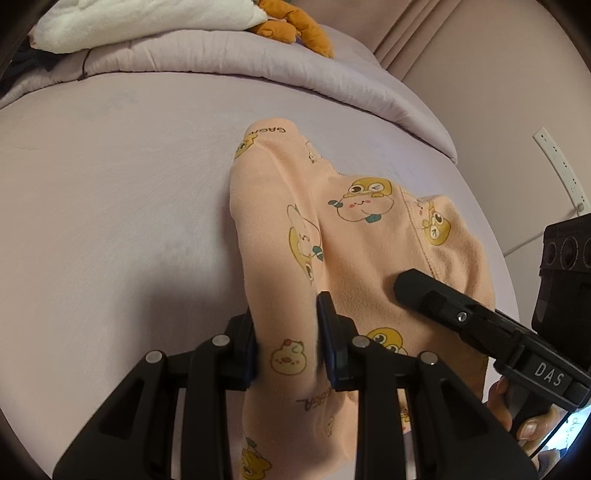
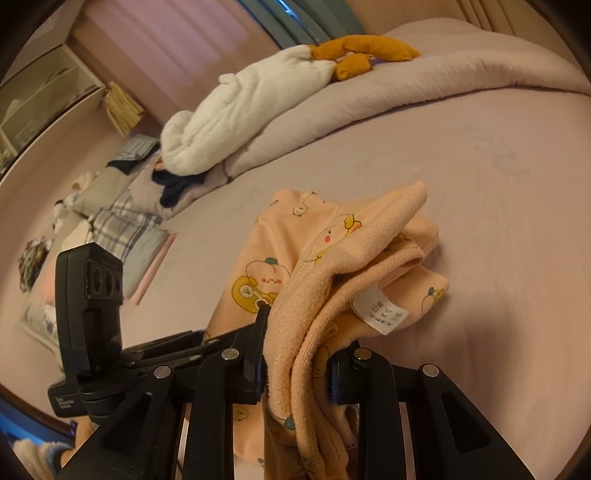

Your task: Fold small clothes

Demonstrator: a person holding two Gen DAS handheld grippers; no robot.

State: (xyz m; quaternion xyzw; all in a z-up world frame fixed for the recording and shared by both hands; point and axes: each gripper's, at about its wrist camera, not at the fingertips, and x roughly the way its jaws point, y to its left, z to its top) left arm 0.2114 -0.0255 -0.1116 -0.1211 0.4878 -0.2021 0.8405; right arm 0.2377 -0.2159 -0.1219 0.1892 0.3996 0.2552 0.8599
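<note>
Peach garment [image 1: 332,229] with yellow cartoon prints, seen first from the left wrist: draped from the near edge of the bed [image 1: 110,184] out toward its middle, far end resting on the lilac sheet, near end raised. Left gripper [image 1: 288,343] clamped on a bunched fold of it, cloth filling the narrow gap between both pads. Right gripper [image 1: 424,288] reaching in from the right edge of the bed, tip pressed into the same cloth just beside the left one (a person's fingers [image 1: 524,417] wrapped round its handle). Rolled quilt [image 1: 221,62] across the far edge, with a white blanket [image 1: 129,22] and an orange plush toy [image 1: 295,26] on it.

From the right wrist: garment [image 2: 332,258] gathered in thick layers, waistband and white care label [image 2: 380,314] uppermost. Right gripper [image 2: 295,354] pinched shut on that bundle, several thicknesses squeezed between the pads. Left gripper's body [image 2: 88,295] visible at the left, its tips hidden behind cloth. Remainder of the garment trailing onto the sheet near the bed's middle.

Progress, as a judgement: early or midway. Held at two points and lifted, but crumpled, no flat fold laid down, no neat stack anywhere. Left to do: spreading it out, folding it over, smoothing, setting it aside.

Containers: none clearly in view, so nothing to report inside any.
</note>
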